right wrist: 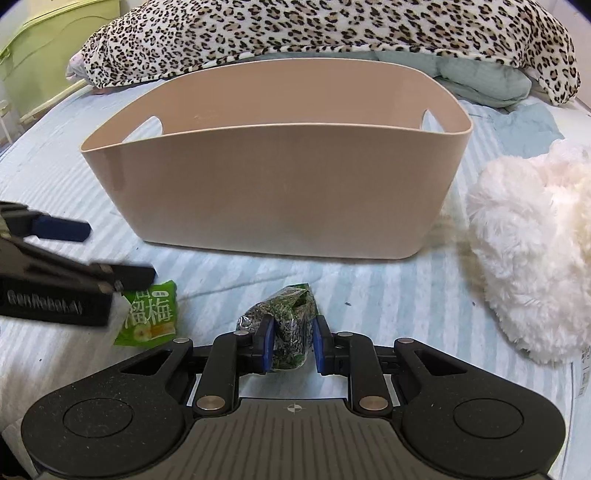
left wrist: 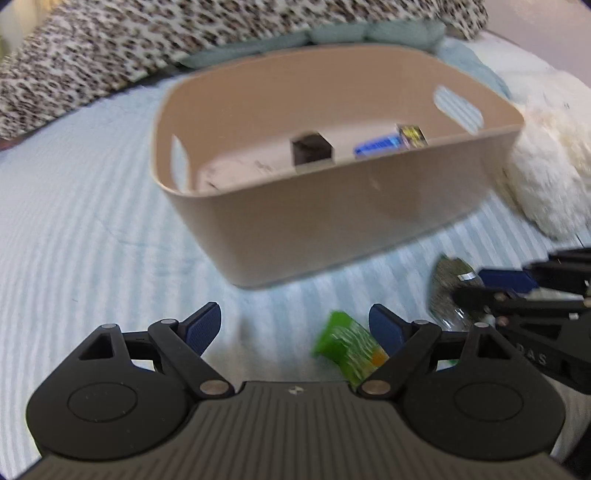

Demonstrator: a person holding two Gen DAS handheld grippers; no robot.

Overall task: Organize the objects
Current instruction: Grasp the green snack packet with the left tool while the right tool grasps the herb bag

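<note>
A beige plastic bin (left wrist: 332,221) stands on the striped bed; it also shows in the right wrist view (right wrist: 273,184). Inside it lie a dark box (left wrist: 310,149), a blue pack (left wrist: 376,146) and a yellow-black pack (left wrist: 412,134). My left gripper (left wrist: 295,328) is open above the bed, with a green plum snack packet (left wrist: 351,347) just inside its right finger; the packet also shows in the right wrist view (right wrist: 149,314). My right gripper (right wrist: 293,341) is shut on a dark green-patterned snack bag (right wrist: 291,325), also seen in the left wrist view (left wrist: 448,288).
A white fluffy plush (right wrist: 532,251) lies right of the bin. A leopard-print blanket (right wrist: 332,33) and a teal pillow (right wrist: 476,77) lie behind it. A green cabinet (right wrist: 44,48) stands at the far left.
</note>
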